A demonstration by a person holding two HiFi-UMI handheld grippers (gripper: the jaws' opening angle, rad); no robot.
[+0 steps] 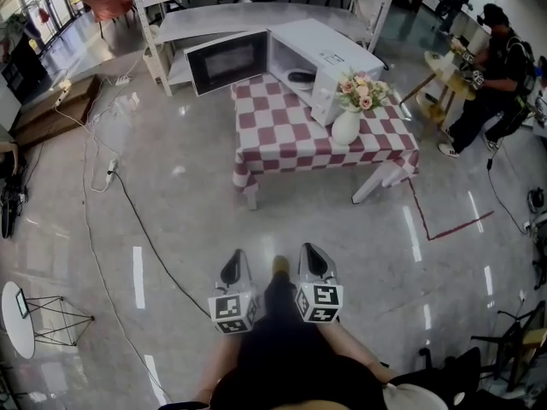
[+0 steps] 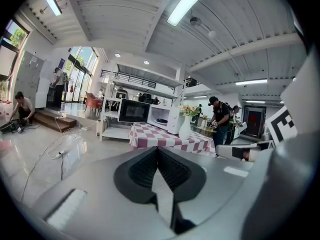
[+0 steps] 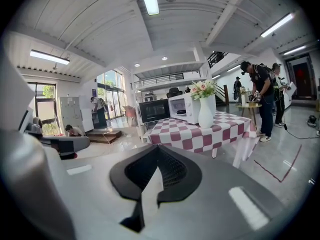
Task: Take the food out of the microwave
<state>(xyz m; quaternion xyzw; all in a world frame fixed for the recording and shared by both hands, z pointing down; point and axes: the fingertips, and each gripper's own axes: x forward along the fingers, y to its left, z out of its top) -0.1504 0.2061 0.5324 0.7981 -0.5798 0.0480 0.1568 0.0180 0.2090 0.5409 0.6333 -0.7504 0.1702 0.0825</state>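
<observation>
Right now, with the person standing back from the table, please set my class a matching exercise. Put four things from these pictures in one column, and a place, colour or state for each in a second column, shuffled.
Column one
1. microwave door
2. vase
3. tablecloth
4. dark dish

Column two
A. red and white checks
B. inside the microwave
C. swung open
D. white, holding flowers

Pairs: 1-C, 2-D, 3-A, 4-B
</observation>
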